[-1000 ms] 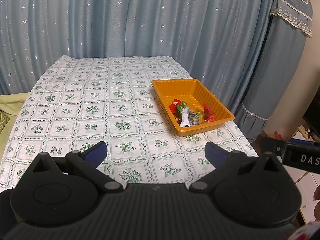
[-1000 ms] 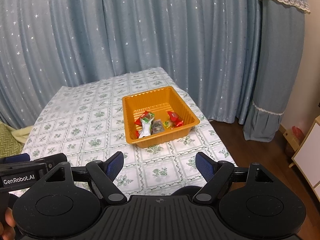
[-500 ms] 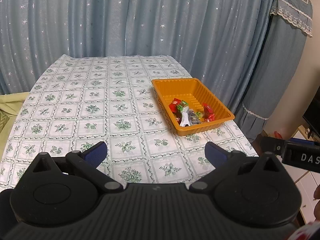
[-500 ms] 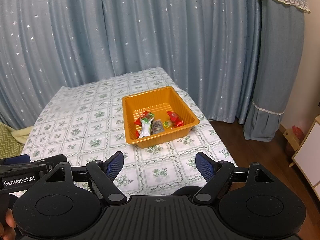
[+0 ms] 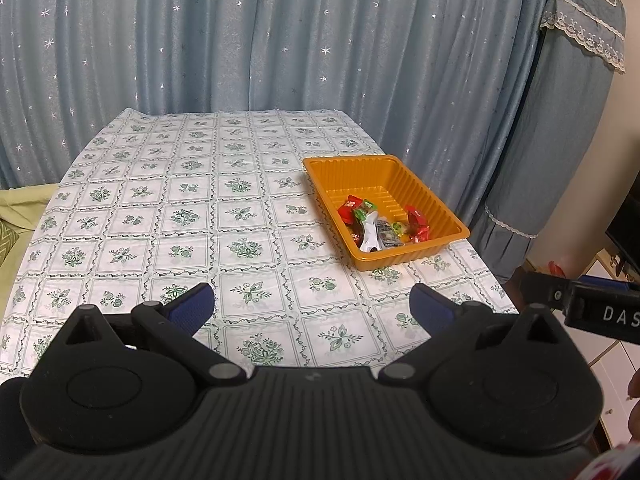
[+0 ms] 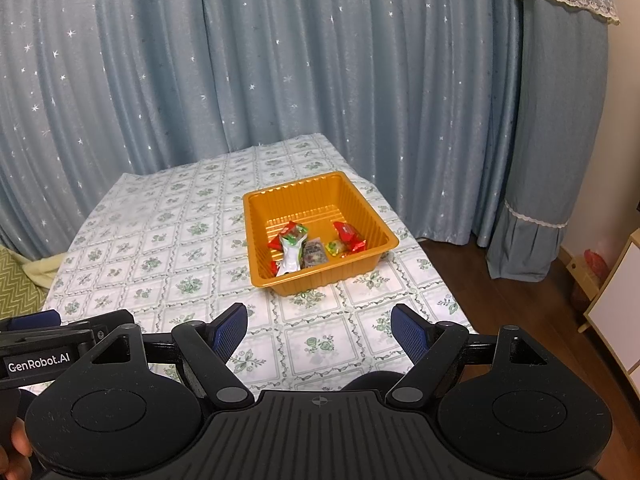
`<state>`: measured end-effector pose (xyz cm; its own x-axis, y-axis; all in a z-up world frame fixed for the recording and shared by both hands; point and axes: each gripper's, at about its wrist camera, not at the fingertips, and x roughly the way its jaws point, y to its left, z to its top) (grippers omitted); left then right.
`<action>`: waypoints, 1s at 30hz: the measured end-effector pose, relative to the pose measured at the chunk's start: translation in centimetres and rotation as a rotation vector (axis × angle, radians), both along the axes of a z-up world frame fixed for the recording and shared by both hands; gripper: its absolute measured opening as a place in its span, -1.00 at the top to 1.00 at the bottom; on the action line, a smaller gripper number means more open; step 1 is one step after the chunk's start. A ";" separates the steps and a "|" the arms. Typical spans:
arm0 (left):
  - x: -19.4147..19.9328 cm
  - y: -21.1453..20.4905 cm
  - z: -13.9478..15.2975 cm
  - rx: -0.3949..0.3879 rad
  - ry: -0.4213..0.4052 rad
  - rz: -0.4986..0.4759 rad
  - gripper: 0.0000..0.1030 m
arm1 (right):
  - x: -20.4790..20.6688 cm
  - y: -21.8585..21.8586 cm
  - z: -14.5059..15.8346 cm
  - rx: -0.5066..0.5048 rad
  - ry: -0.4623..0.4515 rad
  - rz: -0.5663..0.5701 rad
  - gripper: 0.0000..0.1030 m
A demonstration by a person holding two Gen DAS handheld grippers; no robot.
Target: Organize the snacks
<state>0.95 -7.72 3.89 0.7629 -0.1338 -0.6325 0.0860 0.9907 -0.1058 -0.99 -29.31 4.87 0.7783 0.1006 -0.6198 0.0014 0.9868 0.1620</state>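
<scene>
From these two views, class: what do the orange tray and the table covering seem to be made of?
Orange tray: probably thin moulded plastic, going by its glossy, ribbed walls. Table covering: likely vinyl or coated cloth; it is printed, faintly shiny and drapes over the edge.

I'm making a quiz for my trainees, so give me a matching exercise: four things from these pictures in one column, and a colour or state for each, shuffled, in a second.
Things:
1. tray
2. curtain
3. tablecloth
4. left gripper

Colour or state:
A. blue-grey with small white stars
B. open, holding nothing
C. orange, with wrapped snacks inside
D. white with a green floral grid

Pairs: 1-C, 2-A, 3-D, 4-B
</scene>
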 end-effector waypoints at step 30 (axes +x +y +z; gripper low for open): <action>0.0 0.1 -0.2 -0.013 -0.011 -0.004 -1.00 | -0.1 -0.1 -0.1 0.002 0.002 -0.001 -0.53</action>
